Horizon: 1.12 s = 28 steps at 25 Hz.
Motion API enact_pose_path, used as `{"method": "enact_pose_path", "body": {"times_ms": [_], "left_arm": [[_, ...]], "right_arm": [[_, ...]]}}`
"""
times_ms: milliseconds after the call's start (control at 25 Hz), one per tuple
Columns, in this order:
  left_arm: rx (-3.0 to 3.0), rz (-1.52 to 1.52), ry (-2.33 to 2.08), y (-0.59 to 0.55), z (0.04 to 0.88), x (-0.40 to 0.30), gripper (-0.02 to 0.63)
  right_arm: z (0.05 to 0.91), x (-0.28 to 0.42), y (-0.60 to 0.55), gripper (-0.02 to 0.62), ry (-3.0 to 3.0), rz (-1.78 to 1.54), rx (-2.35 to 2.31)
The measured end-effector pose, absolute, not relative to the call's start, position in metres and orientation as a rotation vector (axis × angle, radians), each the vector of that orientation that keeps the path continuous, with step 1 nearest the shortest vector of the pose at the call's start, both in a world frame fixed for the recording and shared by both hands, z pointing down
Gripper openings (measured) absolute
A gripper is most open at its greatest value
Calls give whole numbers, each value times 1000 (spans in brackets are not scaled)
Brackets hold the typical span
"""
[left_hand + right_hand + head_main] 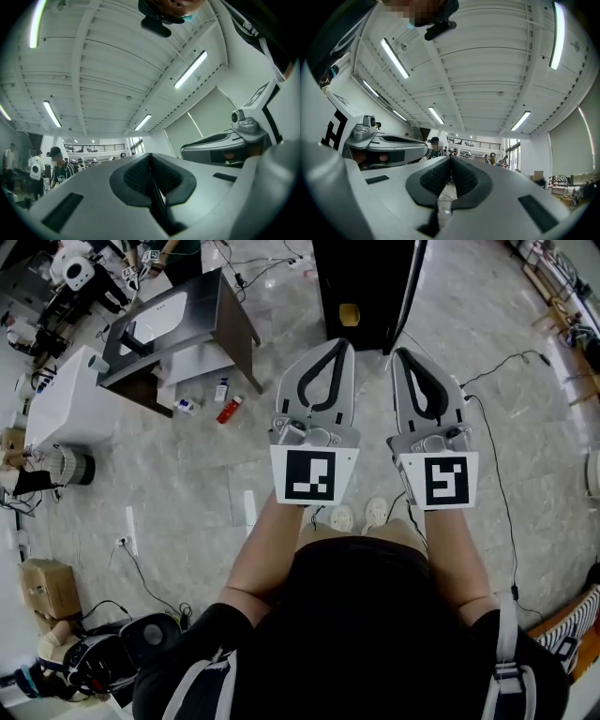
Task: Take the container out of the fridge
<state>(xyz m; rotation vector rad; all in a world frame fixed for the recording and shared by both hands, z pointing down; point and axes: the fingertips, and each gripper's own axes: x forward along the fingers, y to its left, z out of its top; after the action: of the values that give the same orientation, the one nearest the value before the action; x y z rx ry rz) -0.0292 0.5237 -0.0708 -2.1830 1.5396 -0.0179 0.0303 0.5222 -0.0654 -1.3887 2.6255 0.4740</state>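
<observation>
1. The only thing that could be the container is a small yellowish patch low on the dark front of the black fridge. It is too small to tell its long axis or which way it points.
2. The fridge stands on a pale, marbled tile floor at the top of your head view. A thin white edge runs down its right side.
3. To your left stands a grey table with a white basin set into it. A white cabinet is beside the table, and a red bottle and a white one lie on the floor at the table's foot.
4. Black cables trail over the tiles, and a cardboard box sits at the lower left.
5. Both gripper views tilt up to a white ribbed ceiling with strip lights, with people standing far off.
6. Your left hand-held gripper has its pads pressed together with nothing between them.
7. Your right hand-held gripper is likewise closed tip to tip and empty.
8. Both point toward the fridge with bare floor between, and the yellowish patch lies just beyond the two tips, apart from both.
</observation>
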Motion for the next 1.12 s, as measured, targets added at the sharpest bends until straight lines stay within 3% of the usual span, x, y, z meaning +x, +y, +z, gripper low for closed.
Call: {"method": "enact_pose_path", "body": {"times_ms": [640,1120], "left_arm": [[-2171,12,1524,530,-75,-70,21],[-2176,38,1518,474,-34,-83,21]], "right_arm": [[-59,0,529,37,2654,551,-1427],[-22,-4,473,37,2624,570,-1452]]}}
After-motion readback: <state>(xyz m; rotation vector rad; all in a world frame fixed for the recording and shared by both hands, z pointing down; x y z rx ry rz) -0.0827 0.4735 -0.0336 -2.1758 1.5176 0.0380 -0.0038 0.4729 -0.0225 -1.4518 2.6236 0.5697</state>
